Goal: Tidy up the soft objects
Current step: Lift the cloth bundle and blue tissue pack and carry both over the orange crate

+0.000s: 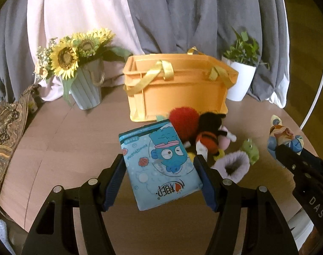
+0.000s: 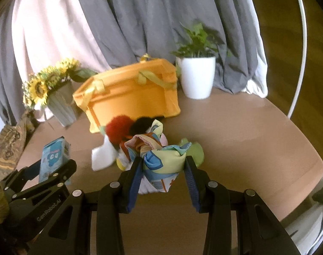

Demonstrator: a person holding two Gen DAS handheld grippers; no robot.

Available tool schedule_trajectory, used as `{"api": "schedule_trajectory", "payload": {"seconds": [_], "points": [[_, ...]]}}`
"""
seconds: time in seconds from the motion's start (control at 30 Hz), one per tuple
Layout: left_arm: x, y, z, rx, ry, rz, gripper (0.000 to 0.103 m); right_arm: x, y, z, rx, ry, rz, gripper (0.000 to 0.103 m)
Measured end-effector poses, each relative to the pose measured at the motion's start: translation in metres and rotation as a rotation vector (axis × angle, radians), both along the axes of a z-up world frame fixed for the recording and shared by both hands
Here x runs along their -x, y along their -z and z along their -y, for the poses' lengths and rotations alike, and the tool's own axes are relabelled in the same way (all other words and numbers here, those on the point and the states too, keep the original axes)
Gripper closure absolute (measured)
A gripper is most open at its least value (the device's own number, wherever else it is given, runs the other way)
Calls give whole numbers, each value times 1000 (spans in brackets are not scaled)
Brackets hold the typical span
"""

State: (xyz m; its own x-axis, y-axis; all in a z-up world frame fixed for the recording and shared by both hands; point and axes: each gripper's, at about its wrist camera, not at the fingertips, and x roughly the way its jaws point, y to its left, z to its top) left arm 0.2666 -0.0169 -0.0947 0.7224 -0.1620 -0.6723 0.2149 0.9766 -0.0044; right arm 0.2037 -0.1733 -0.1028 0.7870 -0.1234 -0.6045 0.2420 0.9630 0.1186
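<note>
gripping a tissue pack [image 1: 159,165], the left gripper [image 1: 160,165] is clamped; the right gripper [image 2: 163,167] pinches a cloth [image 2: 161,161]. either soft load could slip short of the bin [image 1: 178,85].

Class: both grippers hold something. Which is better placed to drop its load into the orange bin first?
Probably left: the left gripper faces the bin squarely with its pack; the right gripper, holding cloth, sits off to the side.

Left hand-held gripper [image 1: 160,167] clamps tissue pack [image 1: 159,165] — orange basket [image 1: 182,93] beyond.
</note>
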Motion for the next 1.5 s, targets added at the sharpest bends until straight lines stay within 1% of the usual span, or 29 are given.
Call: {"api": "schedule_trajectory", "payload": {"seconds": [0.1, 0.43, 0.53, 0.67, 0.8, 0.83, 1.0, 1.2, 1.5], "points": [[-8, -9, -3, 8, 7, 10, 38, -8, -10, -4, -1, -3, 25, 62], [-43, -50, -13, 20, 48, 113, 38, -39, -45, -17, 13, 3, 117, 62], [-52, -58, -14, 21, 59, 137, 38, -48, -51, -19, 14, 9, 143, 62], [-62, -66, -11, 27, 56, 148, 38, -60, -59, -19, 18, 14, 166, 62], [-73, -72, -6, 46, 48, 145, 38, -73, -66, -14, 18, -5, 176, 62], [-76, -74, -4, 44, 38, 155, 38, -76, -68, -13, 19, -10, 181, 62], [-86, -87, 7, 21, -23, 202, 38, -95, -78, -2, 28, -56, 201, 62], [-99, -102, 19, 8, -51, 248, 38, -117, -91, 10, 42, -117, 226, 62], [-126, -117, 34, -12, -79, 291, 38, -149, -104, 23, 38, -154, 263, 62]]}}
